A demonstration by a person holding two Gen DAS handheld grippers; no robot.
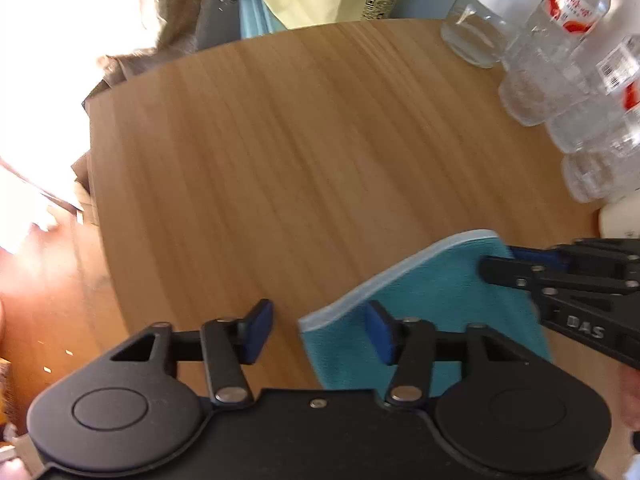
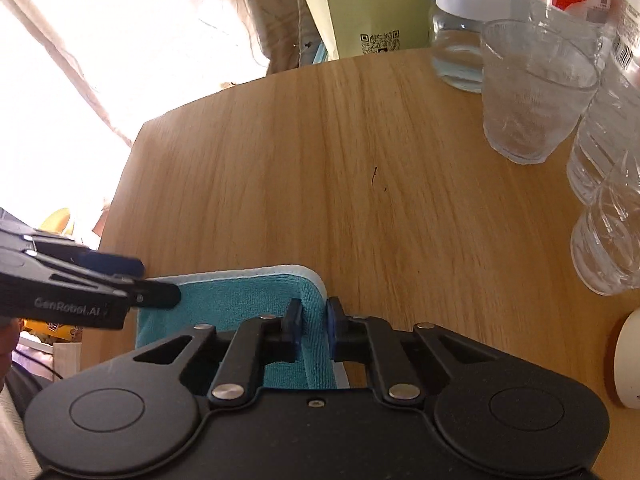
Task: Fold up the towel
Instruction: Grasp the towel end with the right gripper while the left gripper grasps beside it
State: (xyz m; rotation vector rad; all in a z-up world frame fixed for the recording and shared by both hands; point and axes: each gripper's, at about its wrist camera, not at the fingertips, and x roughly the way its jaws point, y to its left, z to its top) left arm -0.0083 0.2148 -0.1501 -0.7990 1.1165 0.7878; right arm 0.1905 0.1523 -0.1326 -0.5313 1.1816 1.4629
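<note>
Left wrist view: the left tool (image 1: 320, 330) fills the bottom of the frame, pointing forward over the wooden desk (image 1: 300, 140), its two blue-padded fingers spread wide with nothing between them; the right-hand pad overlaps the near edge of the teal towel (image 1: 440, 292), the left-hand pad sits over bare wood. The towel, edged in pale trim, occupies the lower right of the frame. From the right edge the right tool (image 1: 496, 268) reaches in sideways, its black fingertips closed on the towel's far corner. Right wrist view: the right tool (image 2: 314, 326) has its pads pinched narrowly on the towel's (image 2: 240, 300) trimmed edge at lower centre, and the left tool (image 2: 160, 284) enters from the left edge. Clear bottles (image 2: 600, 168), a glass cup (image 2: 528, 92) and a white-lidded jar (image 2: 464, 28) crowd the upper right.
</note>
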